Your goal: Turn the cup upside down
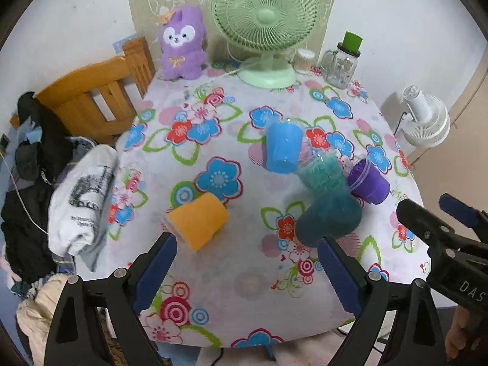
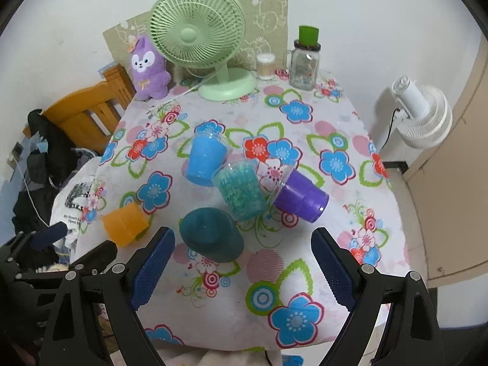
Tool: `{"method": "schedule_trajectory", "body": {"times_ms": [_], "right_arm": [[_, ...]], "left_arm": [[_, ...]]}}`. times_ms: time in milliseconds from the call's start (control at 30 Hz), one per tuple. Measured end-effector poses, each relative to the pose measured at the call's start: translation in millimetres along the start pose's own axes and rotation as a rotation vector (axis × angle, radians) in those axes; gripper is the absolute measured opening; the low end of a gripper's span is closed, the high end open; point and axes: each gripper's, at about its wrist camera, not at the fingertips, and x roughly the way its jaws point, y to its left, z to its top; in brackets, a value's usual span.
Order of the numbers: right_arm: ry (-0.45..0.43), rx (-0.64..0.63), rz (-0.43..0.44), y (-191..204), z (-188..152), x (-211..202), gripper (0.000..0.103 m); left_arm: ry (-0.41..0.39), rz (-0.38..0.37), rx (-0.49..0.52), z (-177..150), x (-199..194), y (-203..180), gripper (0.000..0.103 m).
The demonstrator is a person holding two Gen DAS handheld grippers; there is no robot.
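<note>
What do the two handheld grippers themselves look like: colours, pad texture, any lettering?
Both are matte black frames with silver rivets. The left gripper and right gripper carry dark blue fingers with a ribbed, dotted grip surface. The right gripper's body shows white letters "DAS" in the left wrist view. No cables or sleeves show.

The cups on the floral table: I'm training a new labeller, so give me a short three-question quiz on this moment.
1. True or false: the left gripper holds the orange cup.
2. Which cup sits between the blue cup and the purple cup? A) dark teal cup B) light teal cup C) orange cup
3. Fill in: the green fan stands beside a purple plush ____.

Key: 1 false, both grippers are open and empty; 2 B, the light teal cup; 3 bunny.
</note>
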Motion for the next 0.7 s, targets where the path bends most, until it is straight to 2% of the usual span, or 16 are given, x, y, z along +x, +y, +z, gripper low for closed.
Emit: {"method": "schedule_trajectory", "body": {"times_ms": [200,400,533,700], "right_arm": [[-0.036,-0.003,-0.002,0.6,12.2,-22.7,0.093],[-0.077,-0.020,-0.028,2.3,19.3,-39.6,0.093],[-0.085,-0.016,-0.012,4.1,20.5,-47.7,0.093],[-0.110,-0.025,-0.036,6.7,19.9,-57.6,0.093]], "left_arm": [[-0.044,-0.023,-0.021,10.3,-24.5,3.6,0.096],[-0.113,-0.005,-0.049,17.7,-51.6,7.9,0.102],[-0.121,0.002,-0.044,19.7,-56.8,6.6,0.102],[-0.116,-0.027,-0.030,19.1,-58.0,-0.3,0.103]]}}
